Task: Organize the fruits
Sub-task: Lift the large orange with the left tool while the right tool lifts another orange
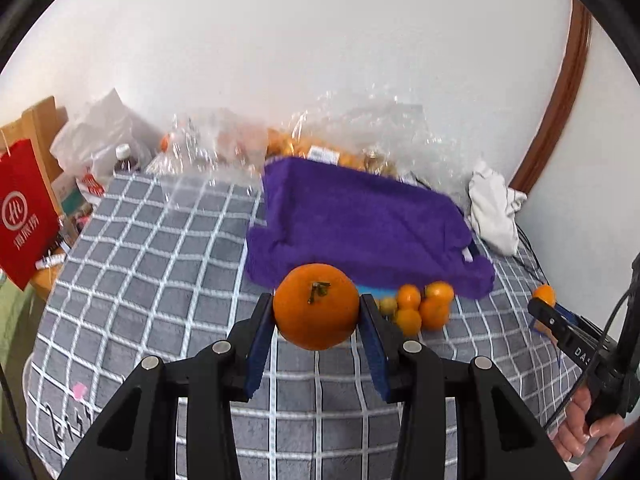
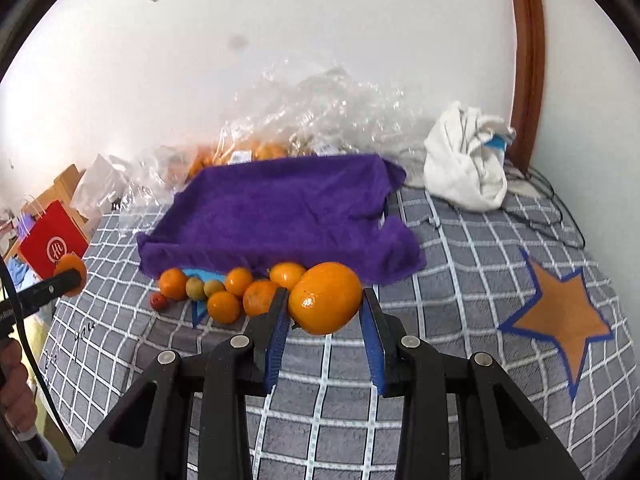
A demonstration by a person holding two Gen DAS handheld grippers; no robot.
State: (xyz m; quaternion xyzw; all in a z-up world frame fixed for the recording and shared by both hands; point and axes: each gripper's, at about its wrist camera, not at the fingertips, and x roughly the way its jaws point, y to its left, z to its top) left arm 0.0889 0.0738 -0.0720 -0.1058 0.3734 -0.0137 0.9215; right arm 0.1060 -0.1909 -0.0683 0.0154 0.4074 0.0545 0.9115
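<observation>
My left gripper [image 1: 317, 306] is shut on a large orange [image 1: 316, 307], stem facing the camera, held above the checked bedspread. My right gripper [image 2: 325, 300] is shut on another orange [image 2: 326, 298], also lifted off the bed. A heap of small oranges [image 2: 240, 292], two greenish fruits [image 2: 196, 288] and a small red fruit [image 2: 158, 301] lies in front of a purple towel [image 2: 280, 216] draped over a tray. In the left wrist view the same heap [image 1: 420, 306] sits just right of my held orange. The right gripper with its orange [image 1: 545, 295] shows at that view's right edge.
Clear plastic bags [image 2: 320, 112] holding more oranges lie behind the towel against the wall. A white cloth bundle [image 2: 466, 160] and black cables sit at the back right. A red paper bag [image 1: 24, 216] stands off the bed's left side. An orange star [image 2: 560, 320] marks the bedspread.
</observation>
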